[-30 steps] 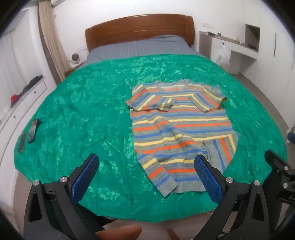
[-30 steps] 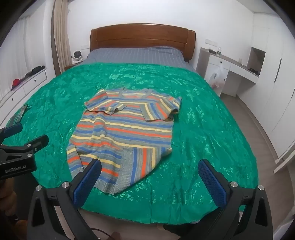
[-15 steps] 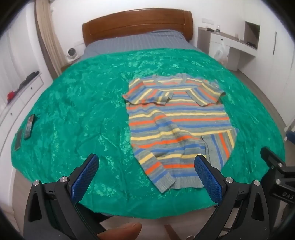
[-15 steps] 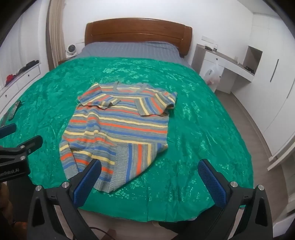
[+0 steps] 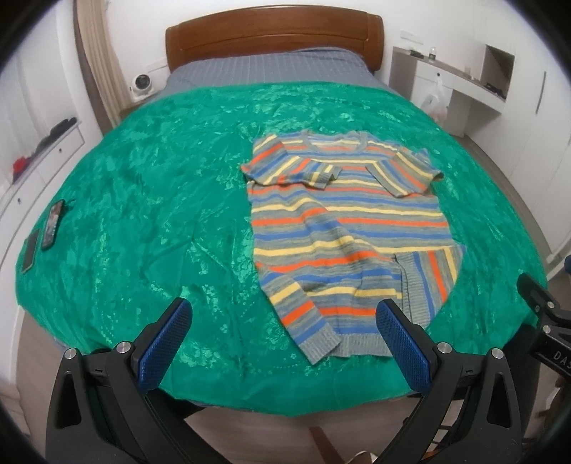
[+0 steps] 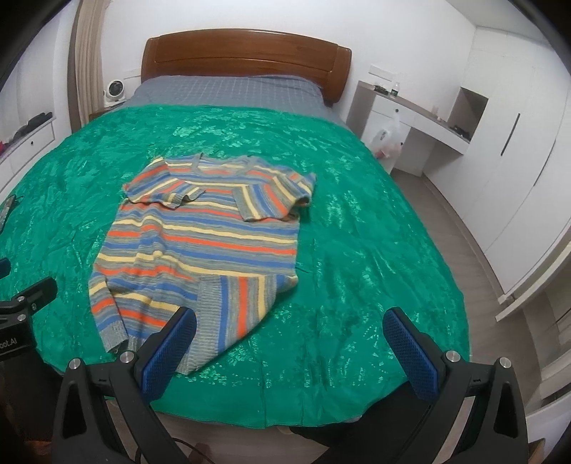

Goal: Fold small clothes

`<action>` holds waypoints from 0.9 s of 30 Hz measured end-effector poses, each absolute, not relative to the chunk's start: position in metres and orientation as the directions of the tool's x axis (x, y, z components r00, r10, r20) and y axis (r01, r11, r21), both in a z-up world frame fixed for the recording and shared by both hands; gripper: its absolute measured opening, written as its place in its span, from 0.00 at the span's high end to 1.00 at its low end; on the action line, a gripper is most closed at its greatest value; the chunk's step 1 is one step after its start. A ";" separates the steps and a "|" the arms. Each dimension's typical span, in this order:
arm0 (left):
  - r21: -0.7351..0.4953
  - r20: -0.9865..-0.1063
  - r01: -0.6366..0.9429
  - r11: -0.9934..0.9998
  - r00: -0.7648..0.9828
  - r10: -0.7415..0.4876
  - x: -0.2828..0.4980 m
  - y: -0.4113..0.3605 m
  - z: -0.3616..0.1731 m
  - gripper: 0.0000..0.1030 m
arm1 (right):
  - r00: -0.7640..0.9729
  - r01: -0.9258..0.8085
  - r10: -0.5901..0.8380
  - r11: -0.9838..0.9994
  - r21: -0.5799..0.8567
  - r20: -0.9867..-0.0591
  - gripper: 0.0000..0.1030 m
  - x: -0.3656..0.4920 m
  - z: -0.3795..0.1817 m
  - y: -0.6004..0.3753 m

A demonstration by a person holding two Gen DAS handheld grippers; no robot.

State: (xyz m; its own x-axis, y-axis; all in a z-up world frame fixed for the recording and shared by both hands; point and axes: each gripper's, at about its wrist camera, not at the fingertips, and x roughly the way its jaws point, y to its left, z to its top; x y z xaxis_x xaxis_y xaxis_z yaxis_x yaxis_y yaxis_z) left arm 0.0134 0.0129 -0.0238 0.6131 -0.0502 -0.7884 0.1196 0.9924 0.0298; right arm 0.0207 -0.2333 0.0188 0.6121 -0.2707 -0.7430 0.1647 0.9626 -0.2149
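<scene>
A bedroom with white walls holds a wide bed with a brown wooden headboard (image 5: 274, 32). A shiny green cover (image 5: 142, 200) is spread over most of the bed, leaving a strip of grey checked bedding (image 6: 228, 91) showing near the headboard. White drawers run along the left wall, and a white desk (image 6: 417, 114) and tall white wardrobes (image 6: 517, 117) stand on the right. A small white fan (image 5: 140, 84) sits beside the headboard on the left.

A striped sweater (image 5: 349, 228) lies flat on the green cover, towards the foot of the bed, its neck pointing to the headboard. Its bands are grey, blue, orange and yellow. Both sleeves are folded in across the chest, and the lower right corner of the hem is turned over, so its stripes run up and down there. The left side of the body is creased, with a flap lying diagonally down to the hem.

The left gripper (image 5: 282, 335) hangs above the foot edge of the bed, its blue-padded fingers (image 5: 167, 342) spread wide apart and holding nothing; the sweater's hem shows between them. The right gripper (image 6: 291, 342) hovers to the right of it, likewise spread wide and empty, its left finger (image 6: 169, 349) in front of the sweater's turned-over corner.

Two dark phones (image 5: 50, 225) lie on the left edge of the green cover, well apart from the sweater.
</scene>
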 end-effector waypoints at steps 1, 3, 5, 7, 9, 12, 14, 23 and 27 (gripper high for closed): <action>0.032 -0.789 0.120 0.992 0.613 -0.049 0.013 0.013 -0.024 0.00 | 0.610 0.167 -0.271 0.963 -0.213 -0.745 0.00 0.021 0.018 -0.234; 0.032 -0.790 0.122 0.992 0.612 -0.050 0.014 0.013 -0.025 0.00 | 0.606 0.172 -0.275 0.961 -0.215 -0.746 0.00 0.021 0.017 -0.235; 0.035 -0.791 0.125 0.992 0.609 -0.049 0.014 0.012 -0.025 0.00 | 0.602 0.176 -0.279 0.960 -0.217 -0.748 0.00 0.021 0.016 -0.236; 0.035 -0.793 0.126 0.991 0.607 -0.049 0.014 0.012 -0.026 0.00 | 0.600 0.178 -0.280 0.960 -0.217 -0.749 0.00 0.021 0.015 -0.237; 0.033 -0.795 0.126 0.992 0.605 -0.050 0.014 0.013 -0.026 0.00 | 0.599 0.179 -0.283 0.959 -0.218 -0.749 0.00 0.022 0.015 -0.237; 0.032 -0.797 0.125 0.992 0.601 -0.051 0.015 0.012 -0.028 0.00 | 0.596 0.181 -0.284 0.959 -0.219 -0.751 0.00 0.022 0.014 -0.238; 0.032 -0.797 0.125 0.992 0.601 -0.050 0.015 0.011 -0.028 0.00 | 0.592 0.183 -0.289 0.957 -0.223 -0.752 0.00 0.022 0.014 -0.238; 0.030 -0.799 0.127 0.991 0.599 -0.052 0.014 0.010 -0.028 0.00 | 0.591 0.188 -0.291 0.957 -0.222 -0.753 0.00 0.021 0.014 -0.240; 0.032 -0.799 0.128 0.991 0.599 -0.051 0.013 0.009 -0.028 0.00 | 0.591 0.189 -0.290 0.957 -0.220 -0.753 0.00 0.021 0.014 -0.241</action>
State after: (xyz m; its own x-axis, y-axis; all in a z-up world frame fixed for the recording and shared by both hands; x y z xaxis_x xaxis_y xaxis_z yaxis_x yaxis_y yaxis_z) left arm 0.0132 0.0092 -0.0278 0.5989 -0.0514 -0.7992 0.1280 0.9913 0.0321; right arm 0.0214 -0.2408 0.0143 0.5911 -0.2900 -0.7527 0.1894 0.9570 -0.2199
